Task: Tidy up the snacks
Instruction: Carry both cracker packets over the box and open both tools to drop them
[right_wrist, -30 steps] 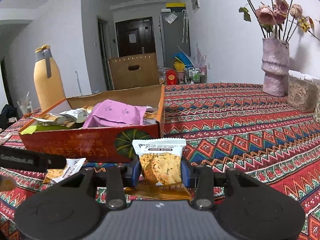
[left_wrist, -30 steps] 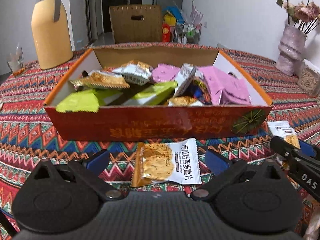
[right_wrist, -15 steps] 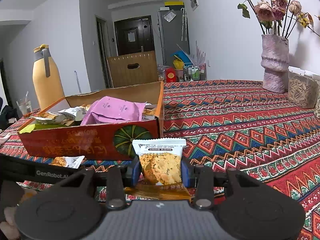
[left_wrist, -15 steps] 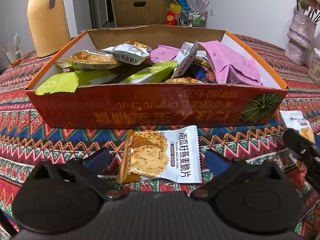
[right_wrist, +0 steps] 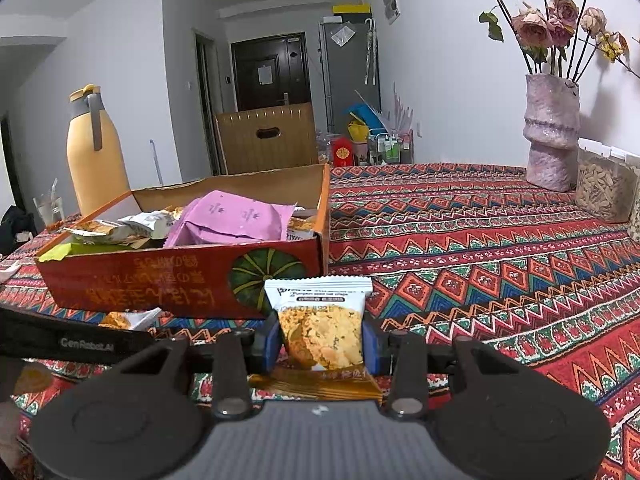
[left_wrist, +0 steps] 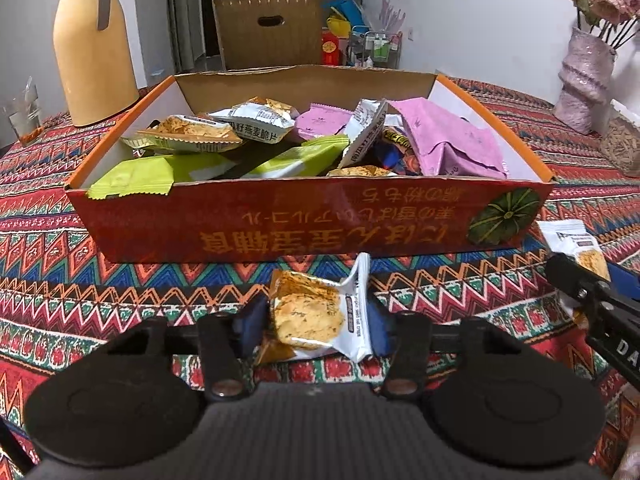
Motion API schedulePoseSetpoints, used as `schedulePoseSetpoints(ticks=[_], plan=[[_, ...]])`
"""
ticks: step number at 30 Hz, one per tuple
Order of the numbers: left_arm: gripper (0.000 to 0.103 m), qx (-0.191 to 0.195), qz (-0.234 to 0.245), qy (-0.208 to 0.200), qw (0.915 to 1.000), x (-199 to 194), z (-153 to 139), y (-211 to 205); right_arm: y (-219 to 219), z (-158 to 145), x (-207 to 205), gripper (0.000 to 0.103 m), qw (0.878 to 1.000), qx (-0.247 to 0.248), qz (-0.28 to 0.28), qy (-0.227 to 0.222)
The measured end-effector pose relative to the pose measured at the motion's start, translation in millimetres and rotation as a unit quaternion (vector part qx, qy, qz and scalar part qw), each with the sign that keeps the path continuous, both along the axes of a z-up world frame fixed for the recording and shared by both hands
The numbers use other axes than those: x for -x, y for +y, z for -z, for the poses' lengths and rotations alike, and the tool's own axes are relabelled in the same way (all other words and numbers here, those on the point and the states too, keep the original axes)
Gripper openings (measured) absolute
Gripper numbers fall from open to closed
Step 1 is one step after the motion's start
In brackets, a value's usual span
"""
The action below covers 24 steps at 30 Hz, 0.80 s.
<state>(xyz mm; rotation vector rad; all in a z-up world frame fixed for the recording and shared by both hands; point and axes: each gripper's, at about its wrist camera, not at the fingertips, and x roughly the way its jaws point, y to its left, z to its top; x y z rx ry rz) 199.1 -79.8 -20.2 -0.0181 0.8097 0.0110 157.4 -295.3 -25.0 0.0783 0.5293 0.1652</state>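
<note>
Snacks are mostly gathered in the orange box [left_wrist: 304, 220] on the table; two packets remain outside. One oat-crisp packet [left_wrist: 316, 316] is pinched by the left gripper [left_wrist: 316, 320], another packet [right_wrist: 322, 324] by the right gripper [right_wrist: 322, 344].

A red, blue and green zigzag-patterned tablecloth [right_wrist: 500, 248] covers the table beneath a red box [left_wrist: 304, 220] with orange lettering, an orange rim and a green pumpkin print. Inside lie pink packets [left_wrist: 444, 140], lime-green packets [left_wrist: 132, 176] and white-and-orange ones [left_wrist: 260, 120]. A yellow flask [right_wrist: 94, 152] with a grey handle stands behind; a mottled pink vase [right_wrist: 552, 132] holds faded pink roses [right_wrist: 536, 28].
</note>
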Motion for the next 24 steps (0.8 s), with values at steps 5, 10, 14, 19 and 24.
schedulePoseSetpoints(ticks=[5, 10, 14, 19, 24], plan=[[0.051, -0.005, 0.009, -0.016, 0.9998, 11.8, -4.7, 1.1, 1.8, 0.7, 1.3, 0.04, 1.0, 0.005, -0.001, -0.004], [0.051, -0.008, 0.017, -0.041, 0.999, 26.0, -14.6, 1.9, 3.4, -0.1, 3.4, 0.04, 1.0, 0.005, -0.007, -0.011], [0.051, -0.008, 0.022, -0.063, 0.9978, 37.2, -24.9, 6.1, 6.1, -3.4, 7.2, 0.04, 1.0, 0.007, -0.013, -0.023], [0.051, -0.003, 0.027, -0.092, 0.9953, 46.3, -39.9, 12.4, 13.0, -14.8, 15.4, 0.04, 0.999, 0.016, -0.024, -0.043], [0.051, 0.001, 0.029, -0.125, 0.9917, 52.2, -57.5, 17.7, 20.9, -32.8, 21.5, 0.04, 0.998, 0.01, -0.036, -0.06]])
